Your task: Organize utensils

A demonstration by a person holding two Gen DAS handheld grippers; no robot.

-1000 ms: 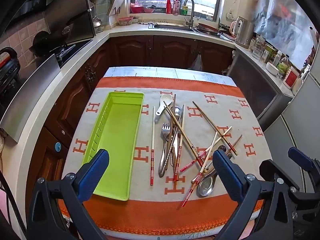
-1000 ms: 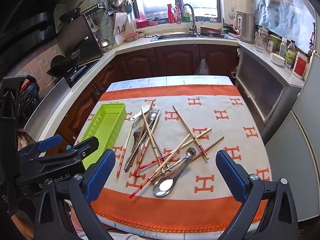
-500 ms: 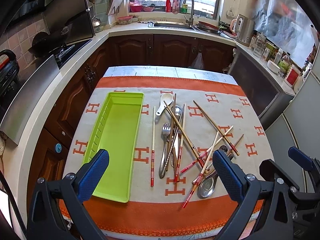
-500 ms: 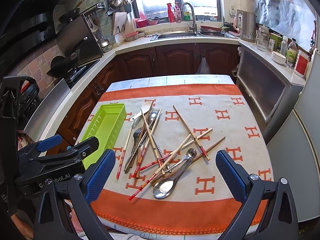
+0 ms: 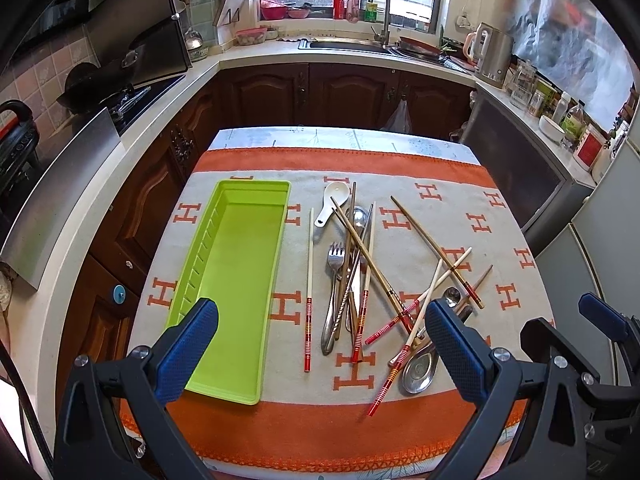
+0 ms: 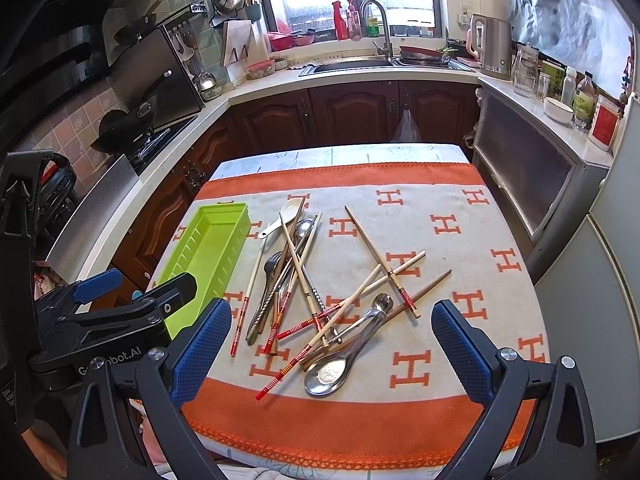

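An empty lime-green tray (image 5: 240, 264) (image 6: 208, 256) lies lengthwise on the left of the clothed table. To its right is a loose pile of chopsticks (image 5: 366, 256) (image 6: 304, 280), a fork (image 5: 335, 280), a white ceramic spoon (image 5: 331, 200) (image 6: 282, 218) and a steel spoon (image 5: 420, 366) (image 6: 332, 366). One chopstick (image 5: 309, 288) lies apart beside the tray. My left gripper (image 5: 320, 348) hovers open above the table's near edge. My right gripper (image 6: 332, 348) is open too, above the steel spoon, holding nothing.
The table carries a beige and orange cloth (image 5: 460, 216) with H marks. Dark wood cabinets and a white counter (image 5: 256, 52) ring it, with a stove (image 5: 120, 96) left, sink (image 5: 348, 44) behind, kettle (image 5: 494, 56) and jars right.
Both views have shifted only slightly; the utensils and the tray lie as before and both grippers stay open.
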